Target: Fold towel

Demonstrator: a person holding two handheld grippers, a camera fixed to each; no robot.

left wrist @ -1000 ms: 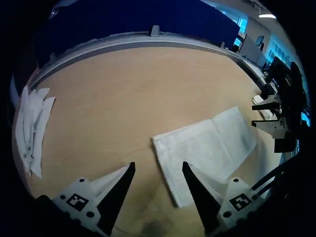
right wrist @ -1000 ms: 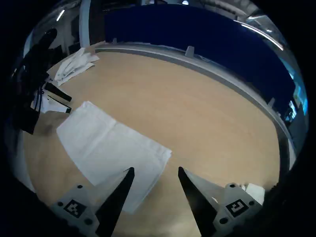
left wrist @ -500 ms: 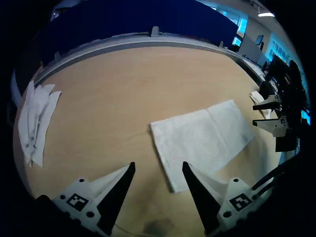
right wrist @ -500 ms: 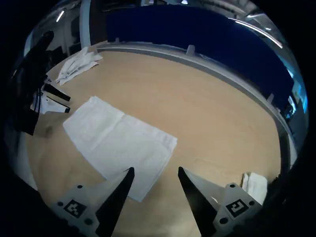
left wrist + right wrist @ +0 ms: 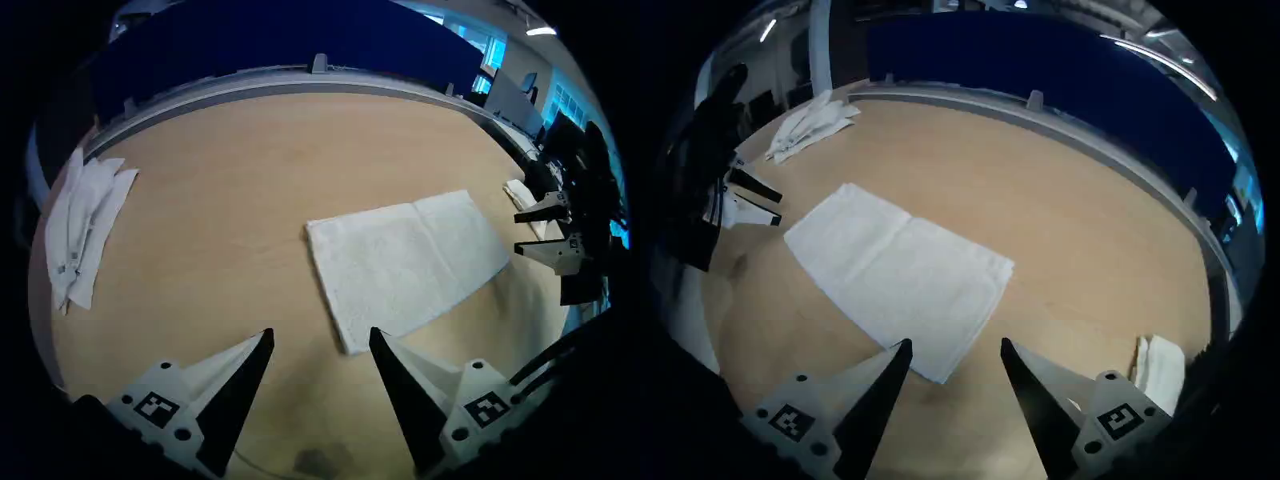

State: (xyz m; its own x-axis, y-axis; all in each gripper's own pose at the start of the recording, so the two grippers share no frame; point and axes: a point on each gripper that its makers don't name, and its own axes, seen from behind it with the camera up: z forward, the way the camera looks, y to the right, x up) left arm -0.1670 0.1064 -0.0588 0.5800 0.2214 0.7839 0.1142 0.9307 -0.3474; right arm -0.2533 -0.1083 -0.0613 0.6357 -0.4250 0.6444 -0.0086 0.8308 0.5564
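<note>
A white towel lies flat on the wooden table, folded into a long rectangle with a crease across its middle. In the right gripper view the same towel spreads out ahead of the fingers. My left gripper hangs open just short of the towel's near corner, with nothing between its fingers. My right gripper is open too, just back from the towel's near edge. The right gripper also shows at the far right of the left gripper view, and the left gripper at the left of the right gripper view.
A pile of white cloths lies at the table's left edge; in the right gripper view those cloths sit at the far left. A small folded towel rests near the right edge. A blue partition backs the table.
Both grippers have drawn back from the towel, which now lies wholly ahead of the fingertips instead of under them. The towel lies flatter.
</note>
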